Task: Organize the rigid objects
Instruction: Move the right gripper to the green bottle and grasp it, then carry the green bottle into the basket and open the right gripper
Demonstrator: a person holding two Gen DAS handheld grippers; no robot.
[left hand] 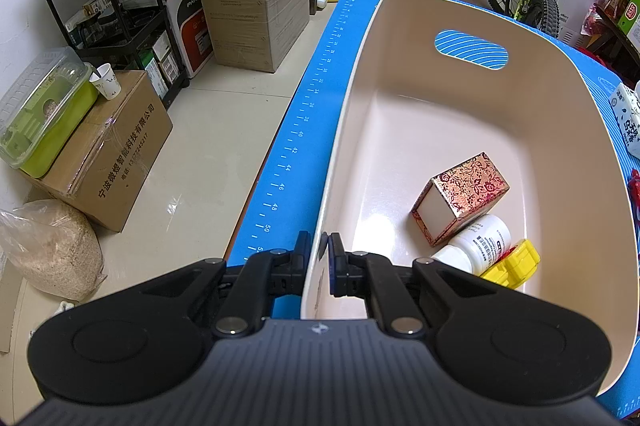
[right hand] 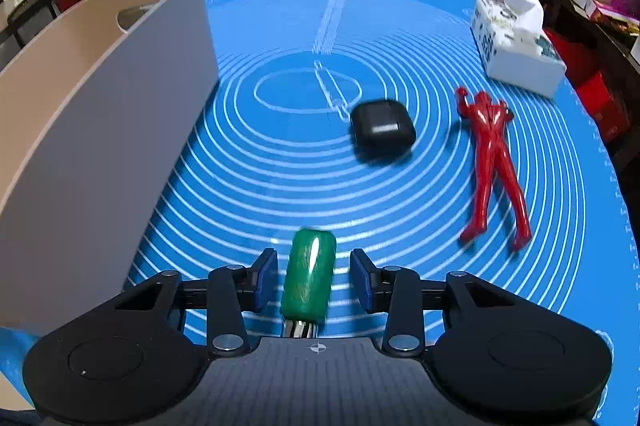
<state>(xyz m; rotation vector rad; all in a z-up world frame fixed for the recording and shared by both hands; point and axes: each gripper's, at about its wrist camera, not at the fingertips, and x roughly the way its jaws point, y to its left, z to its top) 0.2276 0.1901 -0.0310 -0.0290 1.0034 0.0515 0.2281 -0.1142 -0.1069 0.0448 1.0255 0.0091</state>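
Right wrist: green cylinder (right hand: 308,276) blurred, base hidden by hand-held gripper (right hand: 314,278)

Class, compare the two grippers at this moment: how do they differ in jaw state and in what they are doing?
The left gripper is clamped shut on the bin rim; the right gripper is open. The left touches its target; the right straddles the green cylinder with gaps on both sides. Both have blue-padded black fingers.

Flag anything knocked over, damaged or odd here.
Nothing damaged or spilled. In the bin, the white bottle lies on its side against the patterned box. The red figure lies flat on the mat.
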